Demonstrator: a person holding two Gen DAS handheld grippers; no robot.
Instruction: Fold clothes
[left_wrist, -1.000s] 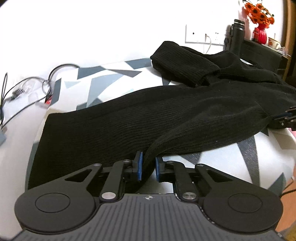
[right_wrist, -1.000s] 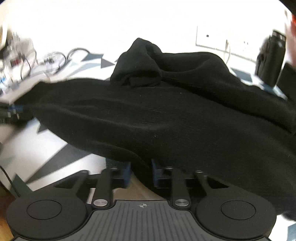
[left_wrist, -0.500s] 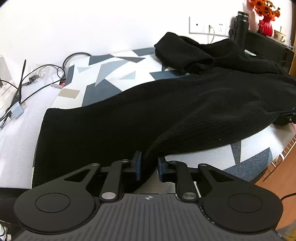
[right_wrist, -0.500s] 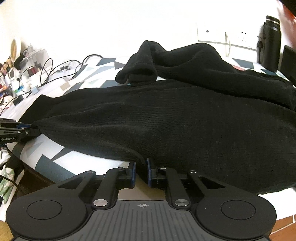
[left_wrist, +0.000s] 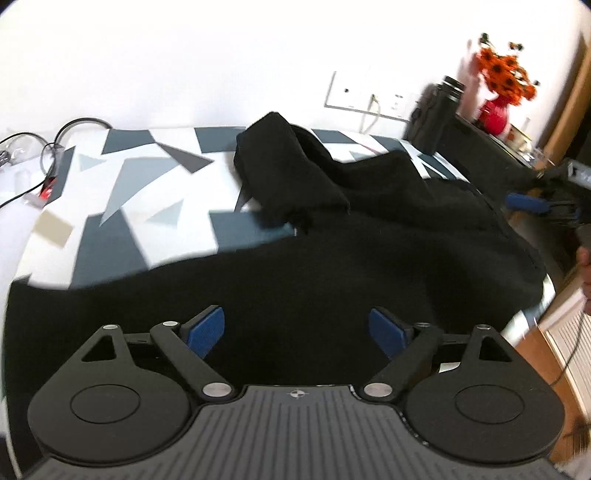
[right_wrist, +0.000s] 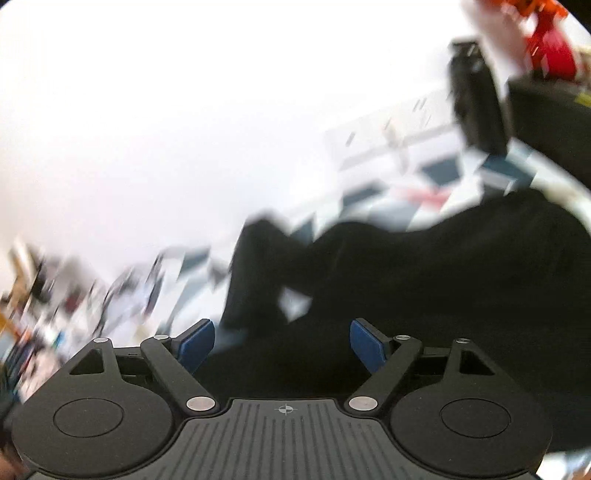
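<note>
A black knit sweater (left_wrist: 332, 258) lies spread across a table with a white, grey and dark blue triangle-patterned cover (left_wrist: 122, 199); a folded sleeve (left_wrist: 284, 173) rests on its far part. My left gripper (left_wrist: 297, 326) hovers above the sweater's near edge, its jaws opening wide, blue pads clear of the cloth. In the blurred right wrist view my right gripper (right_wrist: 282, 341) also has its jaws opening, above the sweater (right_wrist: 443, 280), with nothing between the pads. The right gripper's blue fingers (left_wrist: 526, 202) show at the right edge of the left wrist view.
Cables (left_wrist: 55, 147) lie at the table's far left. A wall socket plate (left_wrist: 369, 96), a black bottle (left_wrist: 439, 107) and a red vase with orange flowers (left_wrist: 498, 99) stand at the back right. A dark cabinet (left_wrist: 491, 155) and wooden floor (left_wrist: 546, 350) are on the right.
Both grippers were shut on the sweater's near edge; now both have let go, opened wide and risen. The sweater lies flat on the table. The right wrist view has rolled and blurred.
</note>
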